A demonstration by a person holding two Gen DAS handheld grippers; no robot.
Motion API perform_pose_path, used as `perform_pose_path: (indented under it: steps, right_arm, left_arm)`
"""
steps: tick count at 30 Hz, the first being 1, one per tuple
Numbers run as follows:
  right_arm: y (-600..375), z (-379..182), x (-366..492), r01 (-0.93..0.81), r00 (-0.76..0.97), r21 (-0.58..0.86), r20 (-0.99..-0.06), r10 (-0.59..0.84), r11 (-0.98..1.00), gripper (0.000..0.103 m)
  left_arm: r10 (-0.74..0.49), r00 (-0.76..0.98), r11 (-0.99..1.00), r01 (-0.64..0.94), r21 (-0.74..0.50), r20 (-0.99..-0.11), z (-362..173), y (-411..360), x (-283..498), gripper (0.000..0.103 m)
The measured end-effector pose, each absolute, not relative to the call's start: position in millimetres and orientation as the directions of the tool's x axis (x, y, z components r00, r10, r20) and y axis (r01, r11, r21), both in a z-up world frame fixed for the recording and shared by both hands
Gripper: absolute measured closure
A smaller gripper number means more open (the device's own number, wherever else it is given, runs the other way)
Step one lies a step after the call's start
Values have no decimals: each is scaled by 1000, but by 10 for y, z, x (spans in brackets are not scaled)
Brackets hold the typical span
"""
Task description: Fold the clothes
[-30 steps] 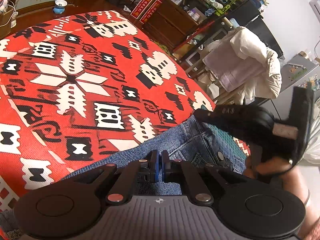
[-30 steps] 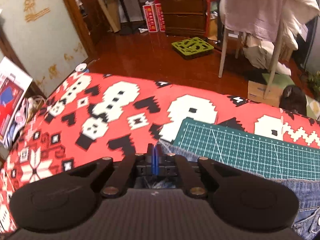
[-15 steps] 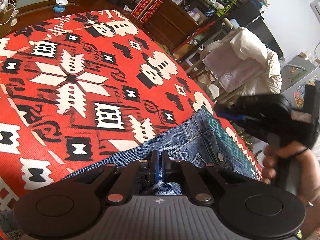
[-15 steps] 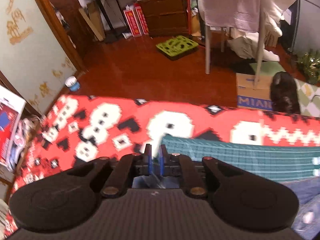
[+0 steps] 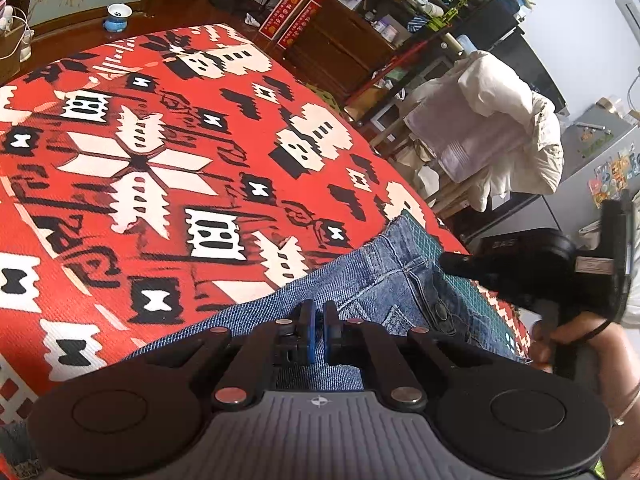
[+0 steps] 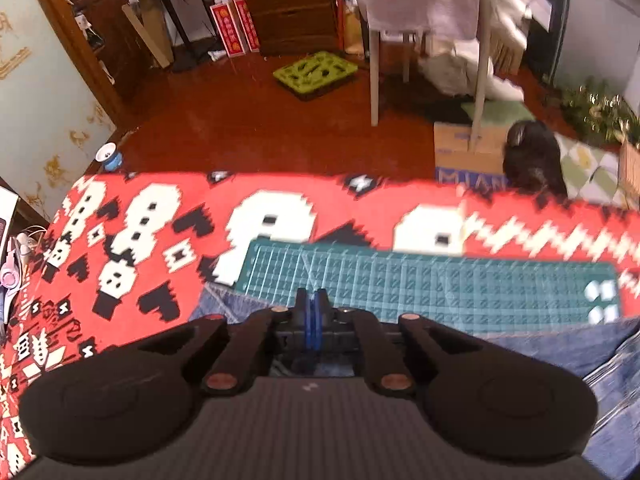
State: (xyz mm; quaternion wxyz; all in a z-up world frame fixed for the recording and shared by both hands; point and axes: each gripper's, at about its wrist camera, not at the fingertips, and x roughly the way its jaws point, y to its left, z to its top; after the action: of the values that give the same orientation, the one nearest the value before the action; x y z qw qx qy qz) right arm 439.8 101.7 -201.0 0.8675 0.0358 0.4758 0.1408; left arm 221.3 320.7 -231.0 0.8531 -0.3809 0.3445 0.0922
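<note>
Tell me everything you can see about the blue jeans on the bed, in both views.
The jeans are mid-blue denim with lighter stitched seams, a pocket edge and a dark metal button near the waistband. They lie flat, slightly wrinkled, on the red patterned blanket, with the waist end over the green cutting mat. The left gripper sits low over the denim, its fingers almost together; whether they pinch cloth is unclear. The right gripper is shut at the waist edge.

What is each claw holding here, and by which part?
The left claw sits nearly shut over the jeans below the waistband, though whether it pinches denim cannot be told. The right claw is shut near the waistband edge; its grip cannot be confirmed either.
</note>
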Motion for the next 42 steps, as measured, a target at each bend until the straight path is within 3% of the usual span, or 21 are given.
perform_pose_path:
  steps: [7,13,42]
  right_arm:
    - [617,-1830,4262,-206,471,129,-856,214,970,101]
    - [451,-2008,4212,-188,444,195,-858,260,963,101]
    - [178,-2089,4419,-64,467,155,-868,167,986,103]
  left_arm:
    - [-104,747,695,-418,-585,-657,-2300,3193,2217,98]
    - [-103,746,699,-416,-581,-658,-2290,3178,2218,98]
    - [-77,761,744,-387,-545,-645,-2210,3103,2237,98]
